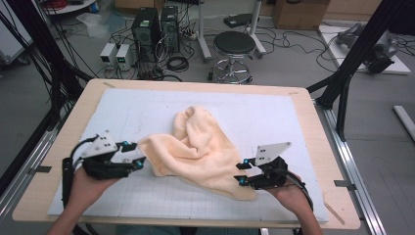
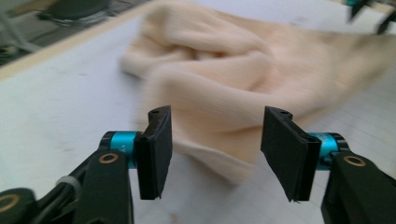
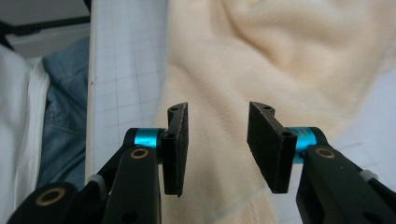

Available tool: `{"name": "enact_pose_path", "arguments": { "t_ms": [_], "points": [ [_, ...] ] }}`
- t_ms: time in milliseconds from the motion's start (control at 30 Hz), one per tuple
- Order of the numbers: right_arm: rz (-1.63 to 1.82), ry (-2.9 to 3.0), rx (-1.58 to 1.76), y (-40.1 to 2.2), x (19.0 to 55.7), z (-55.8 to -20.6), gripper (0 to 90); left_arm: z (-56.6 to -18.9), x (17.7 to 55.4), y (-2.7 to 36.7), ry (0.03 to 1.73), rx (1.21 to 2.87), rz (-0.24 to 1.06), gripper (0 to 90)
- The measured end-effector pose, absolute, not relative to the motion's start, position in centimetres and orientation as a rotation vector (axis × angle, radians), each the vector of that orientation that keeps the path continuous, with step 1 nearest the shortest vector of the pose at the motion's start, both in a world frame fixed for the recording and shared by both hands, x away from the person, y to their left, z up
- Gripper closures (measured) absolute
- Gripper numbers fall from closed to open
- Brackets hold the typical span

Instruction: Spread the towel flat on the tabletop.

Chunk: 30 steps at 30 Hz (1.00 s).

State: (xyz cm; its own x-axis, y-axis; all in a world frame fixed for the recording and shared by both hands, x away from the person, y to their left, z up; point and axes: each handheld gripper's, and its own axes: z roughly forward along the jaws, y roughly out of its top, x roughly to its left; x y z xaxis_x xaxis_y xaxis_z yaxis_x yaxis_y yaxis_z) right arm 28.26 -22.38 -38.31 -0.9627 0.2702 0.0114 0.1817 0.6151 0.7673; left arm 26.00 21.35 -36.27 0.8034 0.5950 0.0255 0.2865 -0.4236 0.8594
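Note:
A crumpled cream towel (image 1: 200,147) lies on the white gridded mat (image 1: 137,112) in the middle of the table. My left gripper (image 1: 135,154) sits at the towel's left edge, open. In the left gripper view its jaws (image 2: 215,149) stand apart, with the towel's near fold (image 2: 224,93) just ahead of the gap and no pad pressing on it. My right gripper (image 1: 241,174) is at the towel's near right corner, also open. In the right gripper view its jaws (image 3: 217,144) stand apart over the towel's hem (image 3: 261,56) without pinching it.
The mat covers most of the wooden table (image 1: 313,122). Beyond the far edge are a black stool (image 1: 234,46), computer towers (image 1: 147,24) and cables. A black frame post (image 1: 352,54) rises at the right. The person's jeans (image 3: 65,116) are at the near edge.

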Motion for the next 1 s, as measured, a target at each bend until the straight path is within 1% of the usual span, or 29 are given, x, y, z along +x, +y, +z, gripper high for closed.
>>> {"name": "enact_pose_path", "arguments": {
  "t_ms": [33, 67, 100, 133, 233, 300, 333, 400, 433, 467, 500, 567, 700, 833, 900, 933, 967, 1000],
  "points": [
    [1.262, 2.750, 0.375, -22.1, 28.4, -38.8, 58.1, -37.0, 25.9, 20.5, 0.625, 2.061, 0.376, 46.8],
    [1.262, 2.750, 0.375, -22.1, 28.4, -38.8, 58.1, -37.0, 25.9, 20.5, 0.625, 2.061, 0.376, 47.4],
    [1.235, 2.801, 0.371, -21.5, 28.7, -40.0, 57.1, -38.7, 26.0, 18.9, 0.588, 2.115, 0.358, 47.8],
    [1.221, 2.817, 0.371, -21.3, 28.8, -40.3, 56.8, -39.5, 26.2, 18.3, 0.576, 2.145, 0.372, 47.8],
    [1.186, 2.854, 0.361, -21.1, 28.9, -41.4, 56.4, -41.7, 27.4, 17.0, 0.591, 2.230, 0.349, 47.1],
    [1.175, 2.866, 0.388, -21.2, 28.9, -42.0, 56.8, -42.6, 28.1, 16.5, 0.596, 2.284, 0.346, 50.6],
    [1.173, 2.870, 0.397, -21.2, 28.9, -42.3, 57.7, -42.8, 28.4, 16.3, 0.589, 2.297, 0.344, 53.8],
    [1.173, 2.885, 0.422, -21.1, 28.9, -43.0, 62.6, -42.9, 28.6, 16.3, 0.570, 2.313, 0.370, 65.4],
    [1.187, 2.892, 0.423, -21.0, 29.0, -43.3, 66.5, -42.9, 28.7, 16.3, 0.579, 2.304, 0.360, 70.6],
    [1.204, 2.897, 0.434, -21.0, 29.0, -43.4, 72.7, -42.7, 28.8, 16.4, 0.572, 2.301, 0.360, 77.3],
    [1.198, 2.885, 0.418, -21.0, 29.0, -43.3, 79.0, -42.5, 28.8, 16.6, 0.575, 2.292, 0.357, 80.9],
    [1.201, 2.876, 0.406, -21.1, 28.7, -42.9, 85.6, -41.8, 28.5, 16.9, 0.567, 2.268, 0.351, 82.8],
    [1.273, 2.826, 0.379, -21.2, 28.0, -41.2, 86.1, -38.8, 27.3, 18.0, 0.514, 2.218, 0.412, 83.5],
    [1.330, 2.743, 0.330, -21.3, 26.9, -38.5, 86.2, -34.6, 26.0, 19.4, 0.468, 2.168, 0.471, 83.6],
    [1.372, 2.692, 0.301, -21.4, 26.2, -37.0, 86.2, -32.5, 25.2, 20.0, 0.422, 2.154, 0.476, 83.6],
    [1.393, 2.671, 0.295, -21.5, 25.8, -36.2, 86.2, -32.5, 25.2, 20.0, 0.422, 2.154, 0.476, 83.5],
    [1.408, 2.646, 0.273, -21.6, 25.5, -35.4, 86.2, -30.6, 24.6, 20.7, 0.379, 2.149, 0.438, 83.5],
    [1.422, 2.622, 0.265, -21.7, 25.2, -34.7, 86.2, -29.8, 24.3, 20.9, 0.359, 2.153, 0.424, 83.4]
  ]
}}
